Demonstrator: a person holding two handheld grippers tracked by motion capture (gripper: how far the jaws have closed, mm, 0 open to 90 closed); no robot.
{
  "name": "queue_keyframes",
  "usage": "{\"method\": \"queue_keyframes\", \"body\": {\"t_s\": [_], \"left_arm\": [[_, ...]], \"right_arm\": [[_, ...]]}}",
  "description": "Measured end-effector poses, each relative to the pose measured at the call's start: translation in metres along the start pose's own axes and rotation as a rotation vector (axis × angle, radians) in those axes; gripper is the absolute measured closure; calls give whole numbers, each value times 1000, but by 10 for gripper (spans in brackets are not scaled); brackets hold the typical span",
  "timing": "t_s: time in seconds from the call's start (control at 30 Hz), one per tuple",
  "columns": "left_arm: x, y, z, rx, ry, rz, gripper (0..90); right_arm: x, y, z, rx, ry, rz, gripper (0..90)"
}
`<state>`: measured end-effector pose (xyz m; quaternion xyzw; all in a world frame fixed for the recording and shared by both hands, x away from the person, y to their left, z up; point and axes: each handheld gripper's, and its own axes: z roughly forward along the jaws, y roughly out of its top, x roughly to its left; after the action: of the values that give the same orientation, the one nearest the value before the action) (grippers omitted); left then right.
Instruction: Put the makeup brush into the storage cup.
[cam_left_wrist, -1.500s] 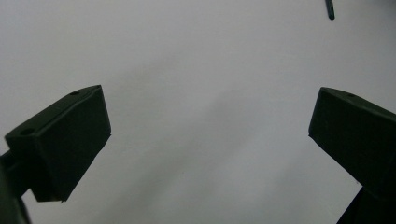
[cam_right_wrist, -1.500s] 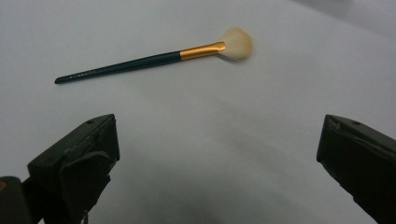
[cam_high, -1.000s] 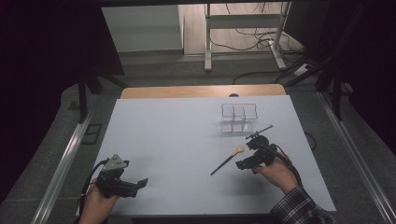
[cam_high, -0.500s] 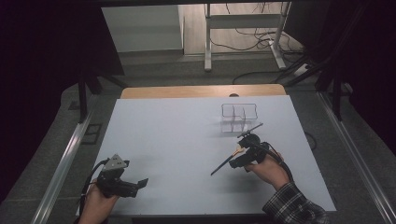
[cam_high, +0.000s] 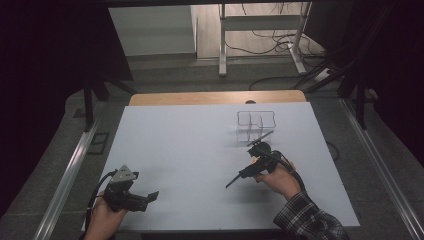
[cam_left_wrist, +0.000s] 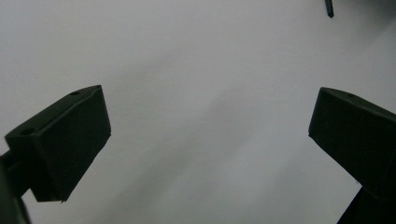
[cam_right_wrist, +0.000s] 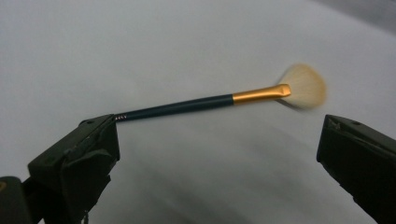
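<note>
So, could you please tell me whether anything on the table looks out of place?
Nothing is spilled or broken. The one loose item is a fan brush lying flat on the white table near the right tool, outside the clear organizer.

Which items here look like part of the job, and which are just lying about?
Likely in play:
- fan brush, lying on the table between the open right gripper jaws
- clear organizer, just beyond that gripper

Idle or background:
- left gripper, open over bare table
- cables on the floor
</note>
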<state>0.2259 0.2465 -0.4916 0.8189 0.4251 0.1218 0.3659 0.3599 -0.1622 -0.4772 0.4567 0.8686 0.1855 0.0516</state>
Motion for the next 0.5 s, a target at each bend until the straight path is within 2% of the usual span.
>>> {"method": "queue_keyframes", "body": {"t_s": [0.5], "left_arm": [[-1, 0, 1, 8, -4, 6, 0]], "right_arm": [[10, 11, 14, 16, -10, 7, 0]]}}
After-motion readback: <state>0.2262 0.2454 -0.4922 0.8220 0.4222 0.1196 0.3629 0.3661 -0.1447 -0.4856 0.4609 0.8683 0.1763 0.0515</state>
